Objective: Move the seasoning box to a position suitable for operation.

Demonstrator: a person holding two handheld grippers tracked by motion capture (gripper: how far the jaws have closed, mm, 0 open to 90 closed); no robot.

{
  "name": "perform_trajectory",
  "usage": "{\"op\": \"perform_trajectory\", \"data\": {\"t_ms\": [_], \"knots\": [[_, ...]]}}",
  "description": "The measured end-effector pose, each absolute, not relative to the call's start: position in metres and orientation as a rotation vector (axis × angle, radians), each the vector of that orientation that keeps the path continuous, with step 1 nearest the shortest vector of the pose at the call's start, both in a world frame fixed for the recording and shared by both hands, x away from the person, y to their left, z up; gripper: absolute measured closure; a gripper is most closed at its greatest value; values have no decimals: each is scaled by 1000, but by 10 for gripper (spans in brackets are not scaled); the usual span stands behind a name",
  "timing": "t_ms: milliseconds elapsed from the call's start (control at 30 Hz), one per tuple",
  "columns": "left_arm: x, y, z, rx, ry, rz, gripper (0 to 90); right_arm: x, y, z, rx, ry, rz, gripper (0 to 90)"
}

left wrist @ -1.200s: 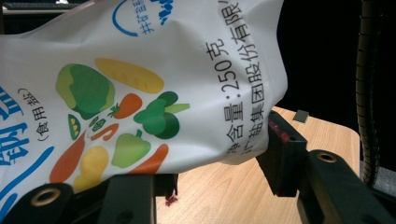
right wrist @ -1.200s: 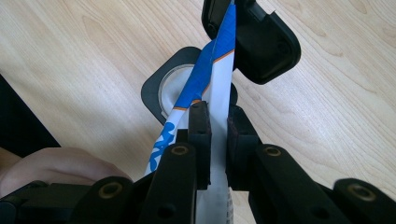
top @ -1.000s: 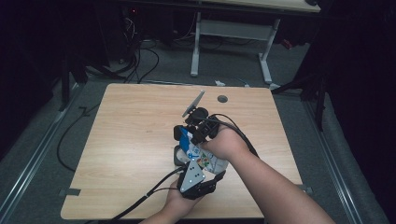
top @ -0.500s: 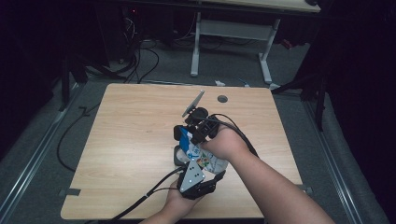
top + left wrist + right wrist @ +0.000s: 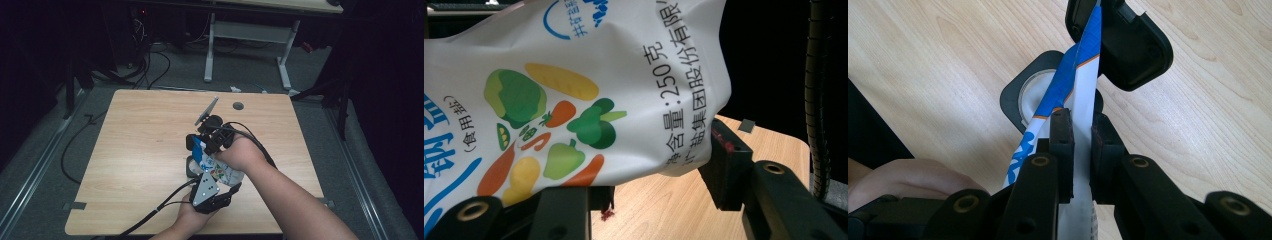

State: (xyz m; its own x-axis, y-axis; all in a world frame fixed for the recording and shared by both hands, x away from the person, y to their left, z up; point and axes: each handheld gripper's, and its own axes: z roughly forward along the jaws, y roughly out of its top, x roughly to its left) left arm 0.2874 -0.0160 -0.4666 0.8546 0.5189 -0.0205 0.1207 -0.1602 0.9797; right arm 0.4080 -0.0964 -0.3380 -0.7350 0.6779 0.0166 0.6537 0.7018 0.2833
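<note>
Bag of salt, white with printed vegetables and blue lettering, sits between your two grippers over the near middle of the wooden table. Your left gripper, the one with the grey three-cornered plate on top, lies low at the near edge and grasps the bag's lower part; in the left gripper view the bag bulges across the frame with your black jaws pressing it from both sides. Your right gripper comes in from the right, your hand wrapped round it, and it is clenched on the bag's upper edge. In the right gripper view that thin edge, blue and white, stands on end between the two pads, pinched tight.

Under the bag, on the table top, sits a dark rounded holder with a pale ring inside it; whether the bag touches it you cannot tell. Close beyond the pinched edge in the same view is a second black rounded block.

Farther back on the table is a small round dark hole.
</note>
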Motion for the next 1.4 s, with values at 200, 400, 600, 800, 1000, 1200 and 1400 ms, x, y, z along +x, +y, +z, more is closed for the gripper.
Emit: {"op": "perform_trajectory", "data": {"t_ms": [200, 400, 600, 800, 1000, 1200, 1400], "knots": [[287, -16, -467, 1717, 496, 376, 541, 408, -96, -338, 1108, 2816, 413, 829], [287, -16, -467, 1716, 496, 376, 541, 408, -96, -338, 1111, 2816, 416, 828], [288, -16, -467, 1717, 497, 377, 541, 408, -96, -338, 1122, 2813, 416, 829], [288, -15, -466, 1718, 494, 377, 541, 408, -96, -338, 1129, 2812, 413, 829], [288, -16, -466, 1715, 495, 378, 541, 408, -96, -338, 1128, 2813, 417, 829], [288, -17, -467, 1711, 496, 376, 541, 408, -96, -339, 1124, 2812, 414, 829], [288, -17, -466, 1710, 497, 374, 541, 408, -97, -338, 1120, 2810, 415, 829]]}}
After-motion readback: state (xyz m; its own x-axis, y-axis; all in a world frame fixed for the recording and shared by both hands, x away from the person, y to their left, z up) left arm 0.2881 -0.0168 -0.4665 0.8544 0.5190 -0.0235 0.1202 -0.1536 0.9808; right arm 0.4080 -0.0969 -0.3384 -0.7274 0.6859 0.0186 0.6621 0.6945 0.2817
